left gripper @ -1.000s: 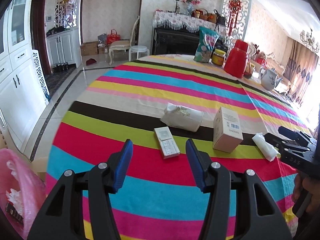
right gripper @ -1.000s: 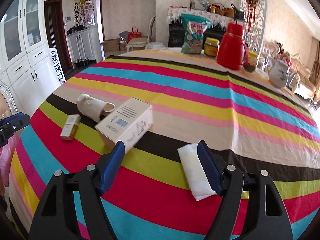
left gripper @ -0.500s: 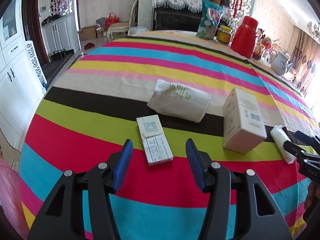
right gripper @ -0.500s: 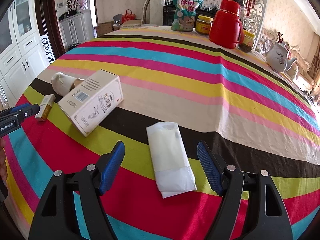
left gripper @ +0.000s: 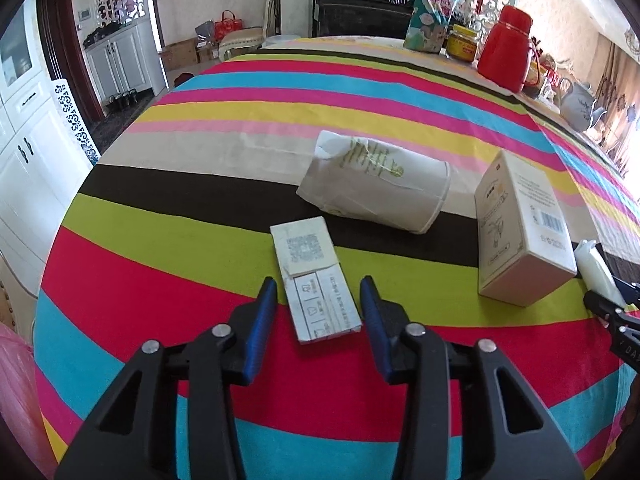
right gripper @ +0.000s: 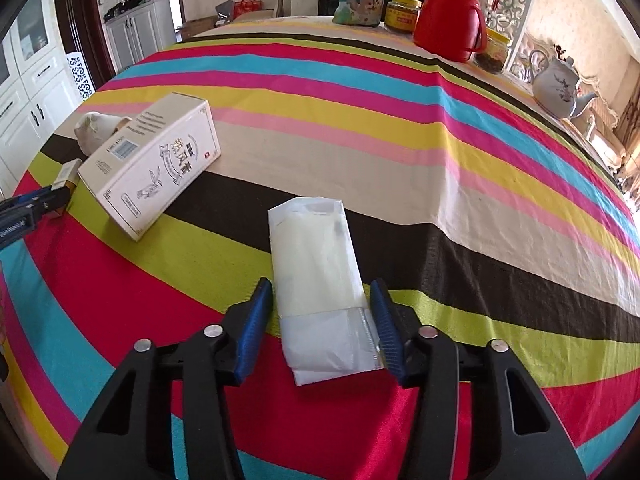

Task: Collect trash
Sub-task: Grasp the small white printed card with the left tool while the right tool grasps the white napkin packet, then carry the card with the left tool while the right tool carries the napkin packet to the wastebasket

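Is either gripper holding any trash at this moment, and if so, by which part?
Nothing is held. The left gripper straddles the flat packet, open; the right gripper straddles the white pouch, open.

My left gripper [left gripper: 318, 304] is showing matt black plastic arms w/ blue rubbery-looking pads [left gripper: 264, 320] and shiny metal screws; right gripper [right gripper: 322, 316] is looking the same. The striped tablecloth [left gripper: 160, 240] is reading as woven cloth, slightly sheeny on the red near the table's near edge. The small flat pack [left gripper: 312, 276] is looking like matt printed card, the crumpled cup [left gripper: 376, 184] creased paper, the white box [right gripper: 152, 164] smooth cardboard, the white pouch [right gripper: 320, 284] glossy plastic film.
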A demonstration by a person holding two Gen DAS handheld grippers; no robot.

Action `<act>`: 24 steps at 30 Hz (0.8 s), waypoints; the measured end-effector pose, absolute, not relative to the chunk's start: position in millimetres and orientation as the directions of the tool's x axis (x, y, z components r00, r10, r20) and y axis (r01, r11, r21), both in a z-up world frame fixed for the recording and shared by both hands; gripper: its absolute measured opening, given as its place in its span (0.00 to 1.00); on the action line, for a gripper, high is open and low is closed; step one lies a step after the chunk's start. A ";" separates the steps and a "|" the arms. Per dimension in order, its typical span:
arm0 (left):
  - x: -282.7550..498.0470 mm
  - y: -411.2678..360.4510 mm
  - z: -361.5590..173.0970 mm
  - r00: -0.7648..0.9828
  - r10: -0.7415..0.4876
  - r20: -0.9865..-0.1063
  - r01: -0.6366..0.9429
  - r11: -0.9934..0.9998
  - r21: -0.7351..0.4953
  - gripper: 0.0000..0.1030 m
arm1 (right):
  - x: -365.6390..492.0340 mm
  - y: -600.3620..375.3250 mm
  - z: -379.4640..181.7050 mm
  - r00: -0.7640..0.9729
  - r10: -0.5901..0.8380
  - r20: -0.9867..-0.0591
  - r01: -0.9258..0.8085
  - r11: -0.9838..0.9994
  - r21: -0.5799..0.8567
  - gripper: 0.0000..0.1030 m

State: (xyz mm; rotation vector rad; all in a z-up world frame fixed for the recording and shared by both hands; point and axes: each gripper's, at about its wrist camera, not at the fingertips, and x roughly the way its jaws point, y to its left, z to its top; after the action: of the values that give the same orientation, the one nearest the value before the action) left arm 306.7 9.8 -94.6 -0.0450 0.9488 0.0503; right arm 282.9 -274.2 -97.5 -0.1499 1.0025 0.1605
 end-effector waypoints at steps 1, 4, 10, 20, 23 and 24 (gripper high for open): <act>306.9 9.5 -95.6 0.579 0.021 -0.815 -0.062 0.998 -0.019 0.38 | 282.6 -274.0 -97.2 0.527 0.066 -0.847 -0.204 0.978 -0.050 0.39; 308.8 5.1 -96.6 0.575 0.033 -0.817 -0.054 0.999 0.003 0.35 | 281.9 -273.3 -97.2 0.526 0.063 -0.848 -0.204 0.978 -0.054 0.37; 305.7 6.3 -93.5 0.579 0.028 -0.815 -0.058 0.998 -0.006 0.31 | 281.2 -270.1 -95.6 0.528 0.082 -0.846 -0.219 0.975 -0.042 0.35; 279.0 16.4 -65.3 0.632 0.010 -0.775 -0.066 0.997 -0.041 0.31 | 275.2 -268.4 -72.4 0.576 0.132 -0.807 -0.219 0.976 0.003 0.35; 270.5 19.5 -55.8 0.646 0.008 -0.764 -0.069 0.996 -0.048 0.31 | 270.5 -264.5 -62.6 0.597 0.149 -0.788 -0.224 0.974 0.015 0.35; 266.0 21.9 -51.0 0.653 0.008 -0.757 -0.072 0.996 -0.052 0.31 | 269.3 -263.4 -59.9 0.602 0.155 -0.783 -0.226 0.974 0.019 0.35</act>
State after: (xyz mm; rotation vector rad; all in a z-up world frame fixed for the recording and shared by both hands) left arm 266.0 21.9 -51.0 -0.0798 0.8579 0.0457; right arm 269.3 -263.4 -59.9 -0.0849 0.8983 0.2206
